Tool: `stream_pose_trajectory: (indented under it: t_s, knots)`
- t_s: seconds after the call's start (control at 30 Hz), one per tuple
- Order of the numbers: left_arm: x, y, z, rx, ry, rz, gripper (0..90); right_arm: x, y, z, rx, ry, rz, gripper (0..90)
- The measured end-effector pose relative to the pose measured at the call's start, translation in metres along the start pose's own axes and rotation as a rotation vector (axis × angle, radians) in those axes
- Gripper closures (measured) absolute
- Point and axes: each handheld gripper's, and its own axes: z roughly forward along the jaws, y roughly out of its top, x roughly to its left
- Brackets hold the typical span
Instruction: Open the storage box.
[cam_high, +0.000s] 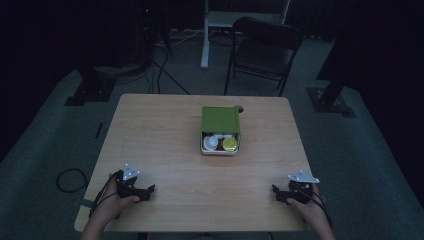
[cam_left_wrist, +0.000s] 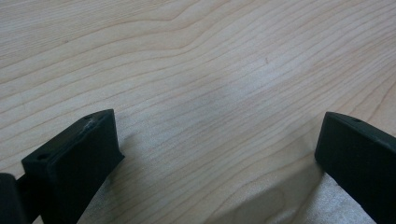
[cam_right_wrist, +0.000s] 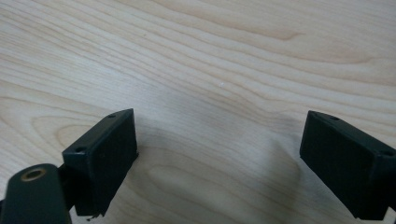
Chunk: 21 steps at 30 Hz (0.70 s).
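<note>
Green-lidded box (cam_high: 220, 120), half open, white and yellow items inside, mid-table, both grippers' jaws spread, empty.

A: You're in a lab or recording studio, not a home. Dark curtained walls all round, grey carpet floor (cam_high: 45, 145).

B: What else tells you?

A: Black metal stand bases (cam_high: 90, 90) left & right w/ black cables (cam_high: 165, 70) trailing over the carpet, a black folding chair (cam_high: 262, 50) pushed back, a white-legged desk frame (cam_high: 210, 35) behind it. Your light wooden square table (cam_high: 165, 150) sits alone mid-room, lit from above.

B: So a test setup?

A: Yes, looks like a rig built for filming tabletop work.
</note>
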Motion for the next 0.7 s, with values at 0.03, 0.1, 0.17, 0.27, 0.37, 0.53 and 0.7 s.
stream_pose_trajectory:
  t_s: [0.03,0.1,0.17,0.27,0.37,0.53,0.7]
  knots:
    - [0.0000,0.0000,0.0000,0.000,0.000,0.000,0.1,-0.0001,0.0001,-0.0001,0.003,0.002,0.001,10.7]
    - [0.0000,0.0000,0.0000,0.000,0.000,0.000,0.1,-0.0020,-0.0019,0.0017,-0.005,0.039,0.034,10.6]
    - [0.0000,0.0000,0.0000,0.000,0.000,0.001,0.1,-0.0022,-0.0022,0.0019,-0.004,0.044,0.041,10.6]
    - [-0.0001,0.0000,0.0000,0.000,0.000,0.000,0.1,-0.0019,-0.0022,0.0018,-0.003,0.050,0.038,10.6]
    - [0.0001,-0.0001,0.0000,0.000,-0.002,0.001,0.1,-0.0020,-0.0022,0.0019,-0.003,0.053,0.038,10.6]
    - [0.0005,-0.0004,0.0000,-0.003,-0.006,0.004,0.1,0.0004,-0.0024,0.0012,-0.001,0.054,0.036,10.6]
    - [0.0006,-0.0004,0.0000,-0.004,-0.008,0.005,0.1,0.0071,-0.0021,0.0011,-0.002,0.065,0.022,10.6]
